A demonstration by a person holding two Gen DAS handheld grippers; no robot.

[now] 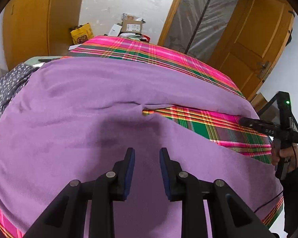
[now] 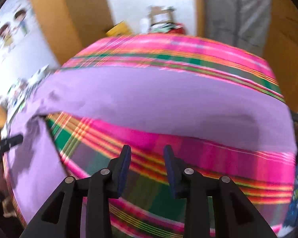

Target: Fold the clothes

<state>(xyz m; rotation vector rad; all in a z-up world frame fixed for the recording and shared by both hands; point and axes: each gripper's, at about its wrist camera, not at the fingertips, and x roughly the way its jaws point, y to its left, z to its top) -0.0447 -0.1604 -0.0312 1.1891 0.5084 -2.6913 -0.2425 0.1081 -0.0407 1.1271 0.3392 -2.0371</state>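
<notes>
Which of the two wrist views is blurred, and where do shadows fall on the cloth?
Left wrist view: sharp, strong fisheye bending; a soft shadow lies on the purple garment just ahead of the open left gripper. Right wrist view: motion-smeared throughout, the plaid sheet streaked, only the right gripper crisp; a darker shadow patch lies on the garment's right side.

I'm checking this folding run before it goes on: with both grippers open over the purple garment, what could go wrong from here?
1. The purple garment lies directly on a plaid sheet; open fingers closing there may pinch the sheet too.
2. The right gripper hovers over plaid, not garment, and its view is blurred, so its grasp could miss the edge.
3. The dotted cloth touches the garment's left side and might drag along.
</notes>
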